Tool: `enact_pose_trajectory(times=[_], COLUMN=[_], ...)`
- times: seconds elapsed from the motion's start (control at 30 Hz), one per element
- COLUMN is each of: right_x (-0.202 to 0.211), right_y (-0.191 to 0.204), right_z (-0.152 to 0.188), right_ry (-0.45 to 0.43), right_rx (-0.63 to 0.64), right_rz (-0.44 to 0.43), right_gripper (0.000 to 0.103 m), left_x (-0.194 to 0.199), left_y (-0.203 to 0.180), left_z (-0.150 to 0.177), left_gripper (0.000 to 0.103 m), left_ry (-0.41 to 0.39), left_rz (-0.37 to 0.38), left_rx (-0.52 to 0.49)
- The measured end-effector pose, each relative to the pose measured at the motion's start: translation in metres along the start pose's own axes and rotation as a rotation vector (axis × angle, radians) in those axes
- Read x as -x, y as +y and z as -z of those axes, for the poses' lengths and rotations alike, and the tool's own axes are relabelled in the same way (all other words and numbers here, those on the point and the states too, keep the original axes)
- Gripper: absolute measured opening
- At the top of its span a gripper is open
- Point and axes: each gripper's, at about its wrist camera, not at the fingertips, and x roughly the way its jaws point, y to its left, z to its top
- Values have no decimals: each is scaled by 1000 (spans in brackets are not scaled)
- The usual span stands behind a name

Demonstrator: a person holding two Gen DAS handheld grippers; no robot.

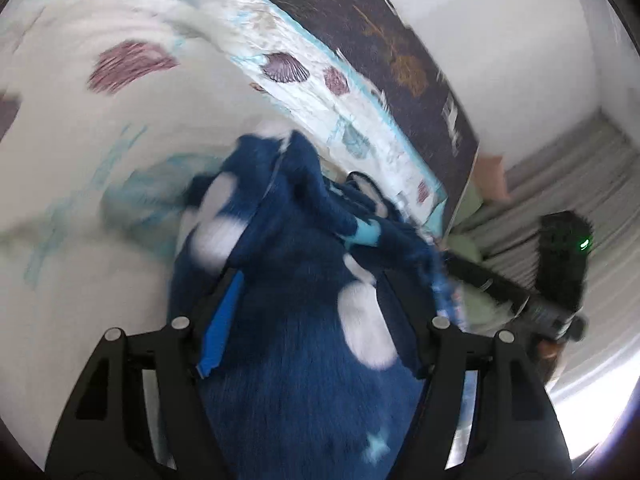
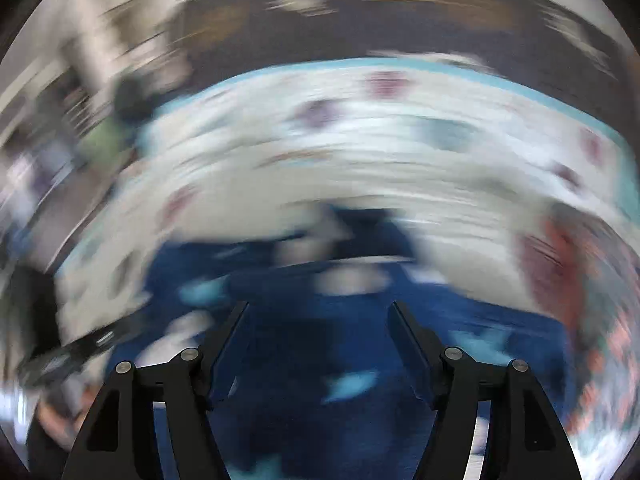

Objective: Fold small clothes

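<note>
left gripper [image 1: 312,308]: pointing down at a slant over the bed. Jaws stand fairly wide, and the garment bulges up between them and over the right finger. Can't tell from the picture whether the pads actually press on it.

right gripper [image 2: 318,320]: tilted more steeply down at the same cloth. Jaws spread apart with a clear gap. The fabric looks to lie below the fingers rather than being pinched, but the view is badly smeared.

fleece garment [image 1: 288,240]: dark blue and fuzzy, with white blobs and light blue stars. It's bunched in a heap on the bedsheet [image 1: 100,140], right under and between the left fingers. In the right wrist view it fills the lower middle, directly beneath the open jaws.

bedsheet: white with a seashell print and a light blue edge.

dark panel [image 1: 400,40]: runs along the far edge of the bed, with pale and orange pictures on it.

blur: right view is too streaky for small details.
</note>
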Motion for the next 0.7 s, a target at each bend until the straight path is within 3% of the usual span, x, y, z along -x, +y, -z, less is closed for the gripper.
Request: enact_pose_trajectory(times=[0.1,0.2,0.3,0.43,0.57,0.6,0.63,0.7], right_x=[-41,-90,-114,-120,-83,-77,-76,-89], right_y=[34,43,38,26,50,55,61,74], right_z=[-3,-22,-48,-75,-81,-80,-77,-67], right_ry=[138,239,215,212,33,18,44,157], right_rx=[126,79,32,-172,-18,5,22,58], right_rz=[-17,-25,11,0,160,156,98,-41], right_gripper=[73,73,73,73,73,73,74,75], left_x=[21,28,29,43,63,67,70,75], left_y=[5,11,14,14,15,21,26,40], left_z=[14,25,30,42,64,72,76,85], left_gripper=[71,71,71,71,82,82,82,82], left_ry=[-6,19,25,20,24,39,52,71], left_rz=[19,7,3,-36,-192,-189,-185,-179], left_rx=[28,23,25,-23,-42,-42,-30,24])
